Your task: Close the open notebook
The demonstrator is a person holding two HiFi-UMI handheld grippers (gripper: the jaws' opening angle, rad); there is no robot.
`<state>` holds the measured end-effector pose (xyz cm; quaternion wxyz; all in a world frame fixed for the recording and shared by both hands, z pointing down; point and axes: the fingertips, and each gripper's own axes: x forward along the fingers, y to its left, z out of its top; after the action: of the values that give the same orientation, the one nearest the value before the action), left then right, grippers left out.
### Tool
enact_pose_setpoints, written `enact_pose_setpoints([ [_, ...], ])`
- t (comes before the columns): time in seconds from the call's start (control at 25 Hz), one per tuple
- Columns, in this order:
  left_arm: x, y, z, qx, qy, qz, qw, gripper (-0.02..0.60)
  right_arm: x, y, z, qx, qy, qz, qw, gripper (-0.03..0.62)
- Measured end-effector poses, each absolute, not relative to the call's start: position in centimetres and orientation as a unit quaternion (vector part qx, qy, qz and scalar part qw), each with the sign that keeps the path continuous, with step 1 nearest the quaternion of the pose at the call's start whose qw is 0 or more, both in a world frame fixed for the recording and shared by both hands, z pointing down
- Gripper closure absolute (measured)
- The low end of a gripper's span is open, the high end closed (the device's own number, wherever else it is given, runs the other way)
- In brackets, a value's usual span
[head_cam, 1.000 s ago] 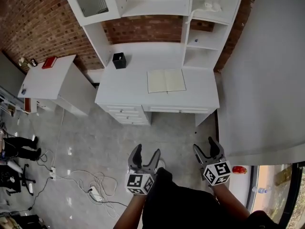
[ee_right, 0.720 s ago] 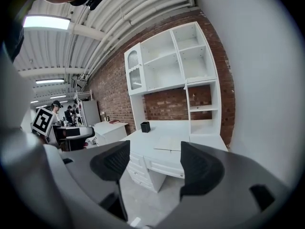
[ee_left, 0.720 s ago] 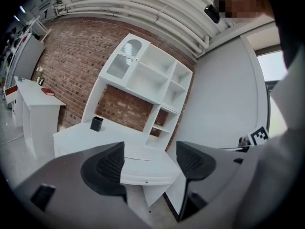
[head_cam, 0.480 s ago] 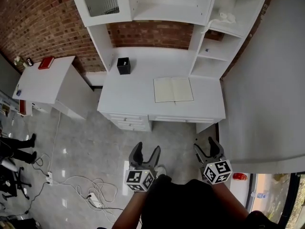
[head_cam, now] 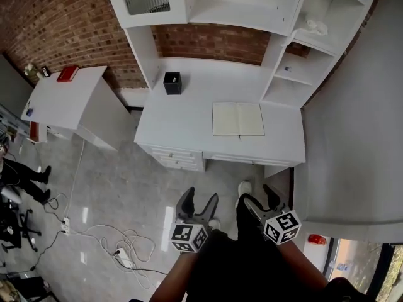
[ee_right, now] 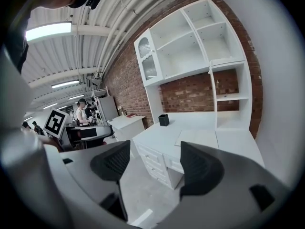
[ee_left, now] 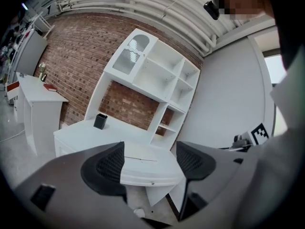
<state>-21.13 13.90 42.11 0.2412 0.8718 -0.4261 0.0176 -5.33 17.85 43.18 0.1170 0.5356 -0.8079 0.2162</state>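
The open notebook (head_cam: 238,119) lies flat on the white desk (head_cam: 182,123), pale pages up, toward the desk's right half. Both grippers hang over the floor well short of the desk. My left gripper (head_cam: 200,197) is open with nothing between its jaws. My right gripper (head_cam: 259,196) is open too and empty. In the left gripper view the left gripper (ee_left: 151,162) frames the desk front, with the notebook (ee_left: 141,153) seen edge-on. Past the right gripper (ee_right: 151,162), the right gripper view shows the notebook (ee_right: 196,137) far off on the desk top.
A black pen holder (head_cam: 172,83) stands at the desk's back left. White shelving (head_cam: 283,74) rises behind and right of the notebook. A smaller white table (head_cam: 63,102) with a red item (head_cam: 67,73) stands left. Cables (head_cam: 119,244) trail on the floor. A white wall (head_cam: 359,137) runs along the right.
The desk and notebook have slid lower and rightward in the head view. Both grippers stay open. The right gripper has tilted leftward, and a shoe now shows beside it.
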Motion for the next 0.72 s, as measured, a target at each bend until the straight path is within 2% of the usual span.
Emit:
enact_pose_setpoints([
  [0.36, -19.6, 8.0, 44.0, 0.838, -0.492, 0.023, 0.233, 0.261, -3.1, 8.9, 45.9, 0.471, -0.846, 0.215, 0.125, 0.281],
  [0.72, -15.9, 0.3, 46.0, 0.802, -0.536, 0.030, 0.260, 0.261, 1.1, -1.7, 47.6, 0.423, -0.868, 0.216, 0.142, 0.281],
])
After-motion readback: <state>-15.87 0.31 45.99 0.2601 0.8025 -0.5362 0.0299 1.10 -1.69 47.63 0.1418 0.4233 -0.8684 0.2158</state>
